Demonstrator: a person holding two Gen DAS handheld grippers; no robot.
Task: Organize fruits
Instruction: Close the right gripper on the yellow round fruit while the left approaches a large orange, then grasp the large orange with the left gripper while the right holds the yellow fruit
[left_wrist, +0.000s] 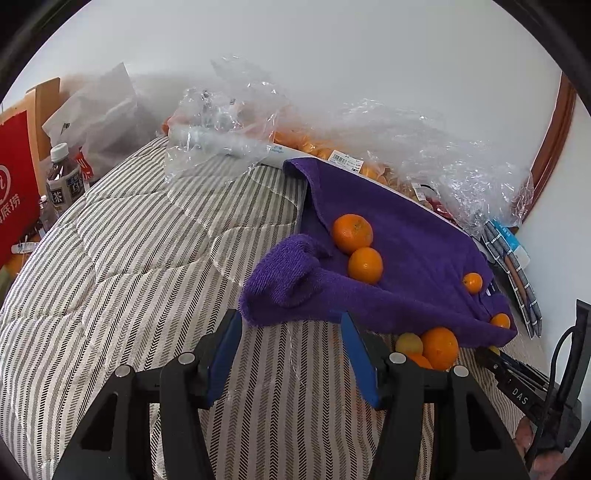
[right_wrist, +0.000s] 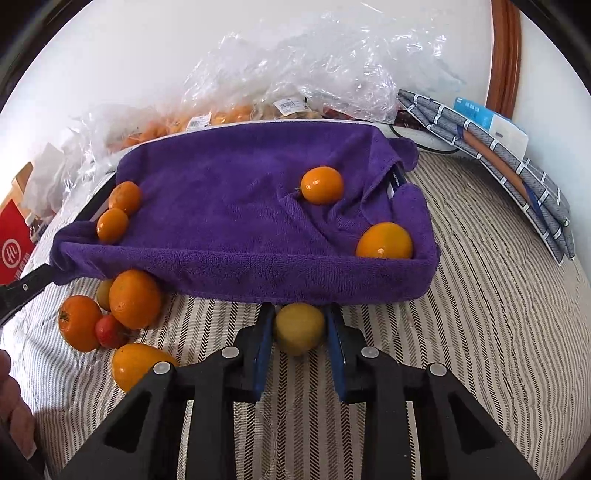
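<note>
A purple towel (right_wrist: 236, 206) lines a tray on the striped cloth and shows in the left wrist view too (left_wrist: 406, 258). Four orange fruits lie on it: two at its left (right_wrist: 118, 214), one mid-right (right_wrist: 321, 184), one at the front right corner (right_wrist: 384, 242). Several loose fruits (right_wrist: 122, 314) lie on the cloth left of the tray; they also show in the left wrist view (left_wrist: 432, 347). My right gripper (right_wrist: 299, 325) is shut on a yellow-green fruit (right_wrist: 297, 328) just in front of the towel. My left gripper (left_wrist: 291, 325) is open and empty by the towel's near corner.
Clear plastic bags (right_wrist: 295, 74) with packed fruit sit behind the tray against the wall. A bottle (left_wrist: 61, 181) and red box (left_wrist: 16, 184) stand at the left. Folded grey cloths (right_wrist: 498, 155) and a blue-white box lie at the right.
</note>
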